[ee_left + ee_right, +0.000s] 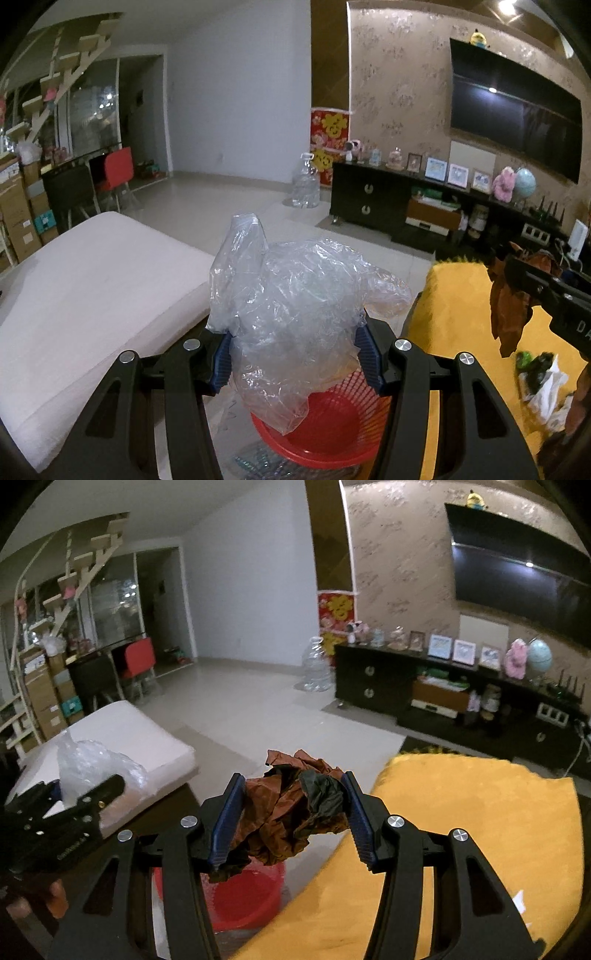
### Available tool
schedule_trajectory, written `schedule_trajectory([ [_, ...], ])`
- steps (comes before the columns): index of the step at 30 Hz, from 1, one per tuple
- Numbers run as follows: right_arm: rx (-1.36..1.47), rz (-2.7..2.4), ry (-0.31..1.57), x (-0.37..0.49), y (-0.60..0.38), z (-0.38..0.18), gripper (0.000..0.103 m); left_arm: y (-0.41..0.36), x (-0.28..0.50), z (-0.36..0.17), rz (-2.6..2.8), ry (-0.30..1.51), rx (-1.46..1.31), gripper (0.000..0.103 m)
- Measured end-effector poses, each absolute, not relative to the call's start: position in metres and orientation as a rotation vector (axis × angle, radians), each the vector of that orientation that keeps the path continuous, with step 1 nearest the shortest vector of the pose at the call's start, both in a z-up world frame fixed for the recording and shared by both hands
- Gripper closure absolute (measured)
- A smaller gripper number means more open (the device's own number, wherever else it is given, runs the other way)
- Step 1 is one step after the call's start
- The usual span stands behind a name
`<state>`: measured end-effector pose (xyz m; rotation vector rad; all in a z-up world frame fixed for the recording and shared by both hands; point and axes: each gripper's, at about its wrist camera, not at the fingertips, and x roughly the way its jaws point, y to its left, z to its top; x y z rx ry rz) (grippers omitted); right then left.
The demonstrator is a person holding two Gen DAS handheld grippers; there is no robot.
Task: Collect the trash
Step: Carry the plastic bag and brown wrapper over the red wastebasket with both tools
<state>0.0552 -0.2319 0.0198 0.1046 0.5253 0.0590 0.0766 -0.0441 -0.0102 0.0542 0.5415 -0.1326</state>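
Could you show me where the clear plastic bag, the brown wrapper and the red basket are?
plastic bag [295, 314]: left wrist view, crumpled middle of the bag.
brown wrapper [284, 808]: right wrist view, its crinkled centre.
red basket [332, 435]: left wrist view, inner floor below the bag.

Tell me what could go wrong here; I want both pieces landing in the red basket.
The clear plastic bag in the left gripper billows wide above the red basket and may drift past the rim. The brown wrapper in the right gripper hangs nearer the basket's edge, so it could fall outside.
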Motion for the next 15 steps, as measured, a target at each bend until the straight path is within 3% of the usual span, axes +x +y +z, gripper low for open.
schedule_trajectory([
  [15, 0.1, 0.148, 0.686, 0.086, -0.184, -0.039, 0.051, -0.02, 0.104, -0.068, -0.126, 0.737, 0.049, 0.05],
])
